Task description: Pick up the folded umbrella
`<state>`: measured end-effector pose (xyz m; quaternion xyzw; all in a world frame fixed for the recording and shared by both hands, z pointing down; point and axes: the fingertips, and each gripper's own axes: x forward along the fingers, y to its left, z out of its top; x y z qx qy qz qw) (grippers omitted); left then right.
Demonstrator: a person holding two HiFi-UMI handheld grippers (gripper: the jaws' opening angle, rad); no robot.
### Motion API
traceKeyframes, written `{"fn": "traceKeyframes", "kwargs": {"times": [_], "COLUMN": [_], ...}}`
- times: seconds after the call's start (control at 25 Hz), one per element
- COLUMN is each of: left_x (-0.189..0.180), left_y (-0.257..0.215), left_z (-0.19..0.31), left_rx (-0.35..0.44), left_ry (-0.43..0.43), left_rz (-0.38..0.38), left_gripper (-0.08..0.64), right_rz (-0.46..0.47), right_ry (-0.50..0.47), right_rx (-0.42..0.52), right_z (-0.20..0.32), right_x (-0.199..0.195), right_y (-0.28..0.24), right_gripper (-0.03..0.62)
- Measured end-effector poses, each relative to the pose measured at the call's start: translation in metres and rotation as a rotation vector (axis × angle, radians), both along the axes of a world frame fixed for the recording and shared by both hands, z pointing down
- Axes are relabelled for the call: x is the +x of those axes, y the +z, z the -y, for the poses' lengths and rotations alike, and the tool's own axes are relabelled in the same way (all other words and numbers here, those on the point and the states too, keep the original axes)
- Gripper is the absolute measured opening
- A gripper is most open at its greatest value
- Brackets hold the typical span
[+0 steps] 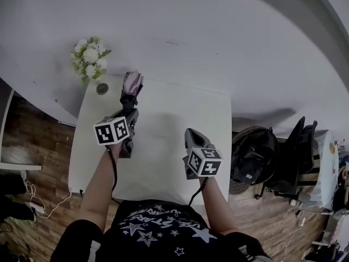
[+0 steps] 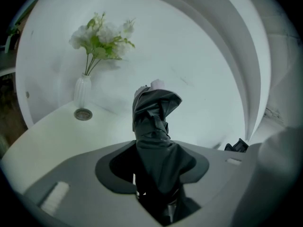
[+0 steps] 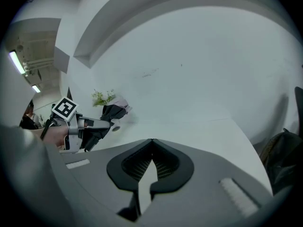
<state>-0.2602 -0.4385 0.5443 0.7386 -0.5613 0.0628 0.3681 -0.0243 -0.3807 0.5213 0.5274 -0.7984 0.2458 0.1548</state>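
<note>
Left gripper view shows the left gripper (image 2: 154,161) clamped on the folded umbrella of dark grey fabric with a pale pink end (image 2: 154,122). Its body fills the gap between the jaws and its pink end sticks out well beyond the tips. Ahead of the jaws and to their left stand a white ribbed vase of white flowers (image 2: 82,91) and a small round metal disc (image 2: 83,113). Below them is the white table (image 2: 57,131), which the umbrella seems to hang clear of. The right gripper (image 3: 151,148) has its jaws closed on nothing. The step in hand looks like the lift itself. The next move calls for a firm hold and a steady rise that keeps the projecting end away from the vase.
</note>
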Motion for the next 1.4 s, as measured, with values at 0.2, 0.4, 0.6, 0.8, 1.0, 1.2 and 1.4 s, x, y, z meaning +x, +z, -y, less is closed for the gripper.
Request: {"fn": "traceKeyframes", "kwargs": {"times": [0.2, 0.4, 0.6, 0.8, 1.0, 1.2, 1.4], "left_x": [0.005, 0.014, 0.025, 0.039, 0.049, 0.06, 0.075], "left_y": [-0.039, -0.064, -0.075, -0.084, -0.089, -0.087, -0.08], "left_z": [-0.027, -0.064, -0.107, -0.152, -0.185, -0.227, -0.268], "left_rx": [0.073, 0.123, 0.145, 0.164, 0.188, 0.189, 0.181], "left_ry": [-0.019, -0.052, -0.102, -0.14, -0.183, -0.226, -0.257], "left_rz": [0.011, 0.016, 0.019, 0.024, 0.039, 0.044, 0.034], "left_gripper": [0.2, 0.201, 0.201, 0.201, 0.201, 0.201, 0.201], "right_rz": [0.024, 0.053, 0.055, 0.077, 0.086, 0.098, 0.095], "right_ry": [-0.053, -0.096, -0.173, -0.239, -0.302, -0.361, -0.402], "right_rx": [0.041, 0.083, 0.103, 0.115, 0.123, 0.127, 0.127], "right_z": [-0.01, -0.024, -0.044, -0.069, -0.089, -0.12, -0.155], "right_x": [0.0, 0.004, 0.008, 0.013, 0.017, 0.02, 0.03], "right_y": [-0.019, -0.038, -0.046, -0.05, -0.047, -0.045, -0.042], "right_gripper": [0.017, 0.017, 0.017, 0.017, 0.017, 0.017, 0.017]}}
